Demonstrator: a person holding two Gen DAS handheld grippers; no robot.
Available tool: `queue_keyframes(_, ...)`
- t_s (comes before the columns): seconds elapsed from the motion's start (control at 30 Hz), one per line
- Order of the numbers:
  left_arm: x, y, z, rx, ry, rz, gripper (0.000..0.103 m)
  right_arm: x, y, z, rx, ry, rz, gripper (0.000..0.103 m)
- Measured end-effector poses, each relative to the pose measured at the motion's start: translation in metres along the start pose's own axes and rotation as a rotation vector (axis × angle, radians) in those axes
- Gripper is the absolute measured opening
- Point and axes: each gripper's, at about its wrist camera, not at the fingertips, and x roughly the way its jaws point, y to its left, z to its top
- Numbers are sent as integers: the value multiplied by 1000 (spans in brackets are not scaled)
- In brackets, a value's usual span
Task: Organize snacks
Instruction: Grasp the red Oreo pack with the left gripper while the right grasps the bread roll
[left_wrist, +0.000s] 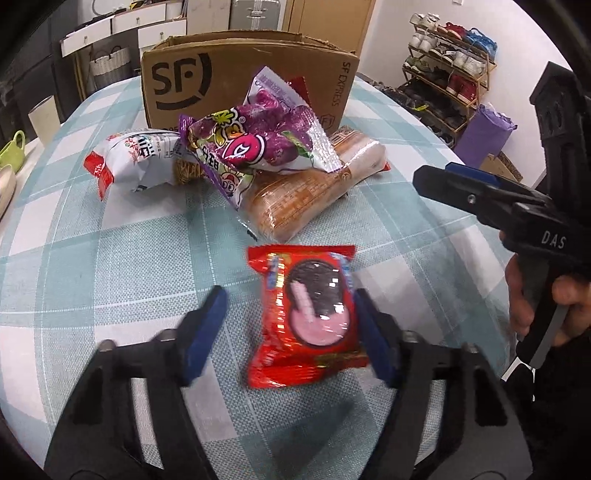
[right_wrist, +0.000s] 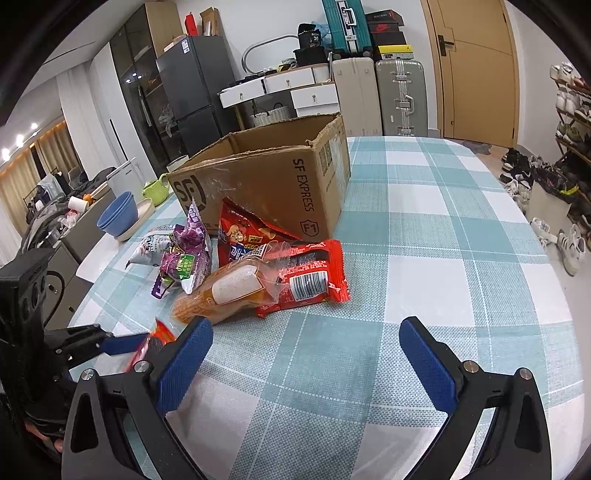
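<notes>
A red cookie packet (left_wrist: 306, 317) lies flat on the checked tablecloth (left_wrist: 110, 277). My left gripper (left_wrist: 289, 295) straddles it. The right pad (left_wrist: 373, 332) is at the packet's edge and the left pad (left_wrist: 210, 325) stands a little clear of it, so the jaws are open. In the right wrist view one left finger (right_wrist: 122, 343) and a corner of the packet (right_wrist: 162, 334) show at the lower left. Beyond lies a pile with a purple bag (left_wrist: 258, 144), a white bag (left_wrist: 136, 158) and a bread pack (left_wrist: 314, 192). My right gripper (right_wrist: 306, 325) hovers open and empty over the cloth.
An open SF cardboard box (right_wrist: 266, 184) stands behind the pile, with a red chip bag (right_wrist: 243, 236) and a red barcode packet (right_wrist: 310, 277) near it. Blue bowls (right_wrist: 118, 218) and a green cup (right_wrist: 157, 190) sit at the table's left edge. A shoe rack (left_wrist: 450, 74) stands beyond the table.
</notes>
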Motion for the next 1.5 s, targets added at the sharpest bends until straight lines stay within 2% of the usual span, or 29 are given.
queue_keyframes(0.13,-1,7,2,-21,-6,-31,42,1,4,0,-23,7,0,102)
queue_keyframes(0.4,-10,30,9,-57,-39,-17,42,9,6,6,8,23,65,102)
queue_keyframes(0.53,-15,41,12,-67,-50,-20,42,16,13,13,-14,35,70,102)
queue_keyframes(0.63,-16,46,14,-74,-55,-22,42,22,17,19,-20,49,110,100)
queue_keyframes(0.77,-17,51,13,-85,-58,-19,42,33,21,26,-24,73,134,85)
queue_keyframes(0.97,-20,59,9,-111,-61,-8,42,49,20,34,-11,92,117,71)
queue_keyframes(1.1,-20,62,9,-121,-58,-8,42,57,16,36,17,104,153,53)
queue_keyframes(1.13,-20,62,8,-120,-57,-7,42,57,16,37,19,105,166,51)
queue_keyframes(1.2,-20,61,8,-121,-57,-7,42,56,17,36,19,106,185,41)
queue_keyframes(1.27,-20,61,8,-121,-57,-6,42,51,15,32,32,102,200,36)
queue_keyframes(1.37,-20,59,7,-121,-58,-7,42,43,8,22,55,113,211,36)
queue_keyframes(1.47,-18,58,8,-121,-60,-11,42,34,5,7,38,152,222,37)
queue_keyframes(1.5,-18,57,9,-120,-60,-13,42,31,5,2,24,161,221,41)
